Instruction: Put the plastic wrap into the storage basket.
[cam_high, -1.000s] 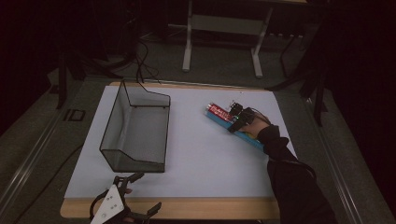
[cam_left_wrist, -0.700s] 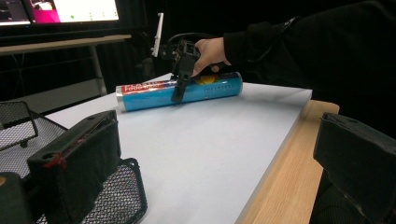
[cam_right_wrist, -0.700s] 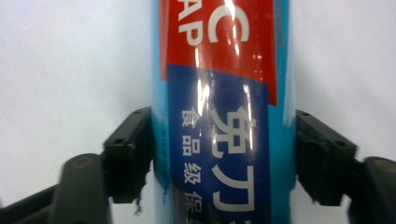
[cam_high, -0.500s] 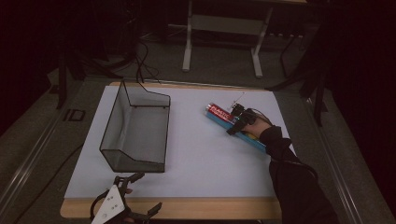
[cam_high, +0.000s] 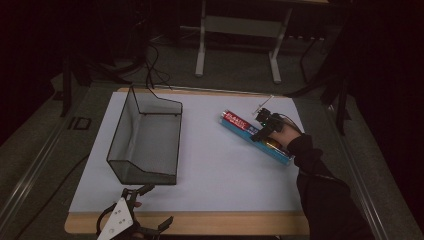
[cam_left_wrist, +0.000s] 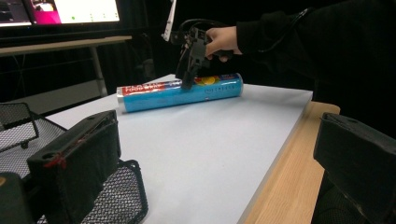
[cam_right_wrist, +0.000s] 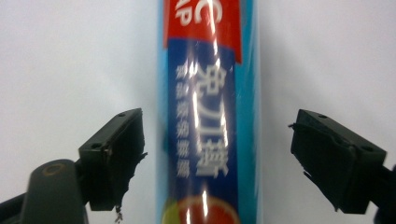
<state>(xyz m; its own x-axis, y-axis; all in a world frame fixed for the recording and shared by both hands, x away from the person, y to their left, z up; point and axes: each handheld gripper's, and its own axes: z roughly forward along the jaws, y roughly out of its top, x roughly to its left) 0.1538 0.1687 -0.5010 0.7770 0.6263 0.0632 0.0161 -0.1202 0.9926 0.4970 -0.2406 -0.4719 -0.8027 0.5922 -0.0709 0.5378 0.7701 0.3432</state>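
A long blue box of plastic wrap (cam_high: 239, 124) with a red label lies slantwise on the white mat (cam_high: 215, 175), right of centre. My right gripper (cam_high: 262, 129) hovers over its middle, open. In the right gripper view, the box (cam_right_wrist: 205, 93) runs up between the two black jaws of the right gripper (cam_right_wrist: 217, 125), with a gap on each side. My left gripper (cam_high: 157, 205) rests at the table's front left edge, open and holding nothing. The left gripper view looks across its wide-spread jaws (cam_left_wrist: 219, 130) at the box (cam_left_wrist: 159, 95) and the right gripper (cam_left_wrist: 189, 77).
A black wire-mesh basket (cam_high: 145, 172) stands on the left half of the mat, its corner (cam_left_wrist: 18, 126) close beside my left jaw. The table's wooden edge (cam_high: 225, 222) runs along the front. Table legs and cables lie on the floor behind.
The right hand and gripper have shifted slightly along the box while staying over it. The left gripper and the basket have not moved.
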